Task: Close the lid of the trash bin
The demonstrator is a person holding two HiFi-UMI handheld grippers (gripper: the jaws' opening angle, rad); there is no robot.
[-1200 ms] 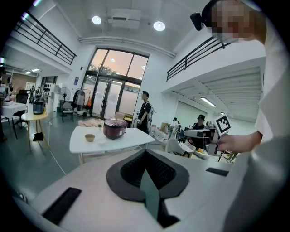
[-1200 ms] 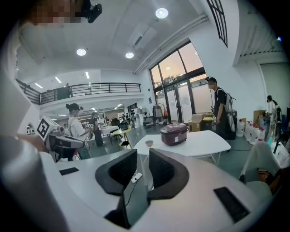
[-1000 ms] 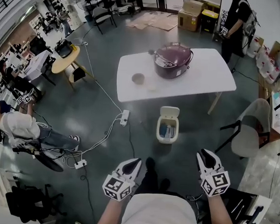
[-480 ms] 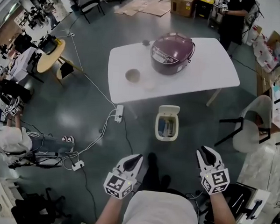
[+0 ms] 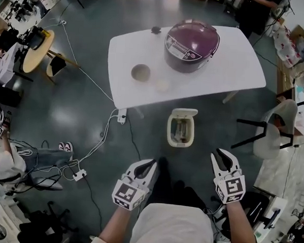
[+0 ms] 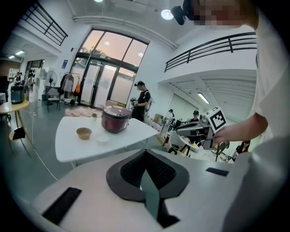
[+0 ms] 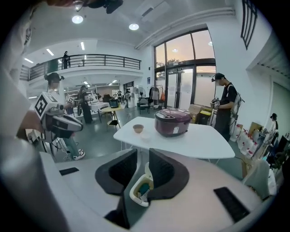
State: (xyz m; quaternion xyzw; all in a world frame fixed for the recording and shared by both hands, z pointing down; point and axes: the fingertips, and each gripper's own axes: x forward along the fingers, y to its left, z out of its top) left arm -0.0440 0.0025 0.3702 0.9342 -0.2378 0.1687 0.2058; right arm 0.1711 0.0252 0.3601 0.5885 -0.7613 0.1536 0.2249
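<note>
A small cream trash bin (image 5: 181, 130) stands on the floor in front of the white table, its lid (image 5: 184, 113) tipped up and open at the far side, with rubbish inside. Both grippers hang low near my body, well short of the bin. My left gripper (image 5: 149, 166) is left of it, jaws together and holding nothing. My right gripper (image 5: 220, 156) is right of it, jaws a little apart and empty. In the right gripper view the bin (image 7: 139, 187) shows through the gap between the jaws of that gripper (image 7: 142, 157). The left gripper view does not show the bin.
Beyond the bin, the white table (image 5: 231, 64) carries a purple rice cooker (image 5: 191, 40) and a small bowl (image 5: 140, 72). A chair (image 5: 276, 131) stands to the right. A power strip (image 5: 121, 116) and cables lie on the floor to the left. People stand around the room.
The table and bin have slid down and grown in the head view, so I have come closer to them. Both grippers keep their place and jaw state.
</note>
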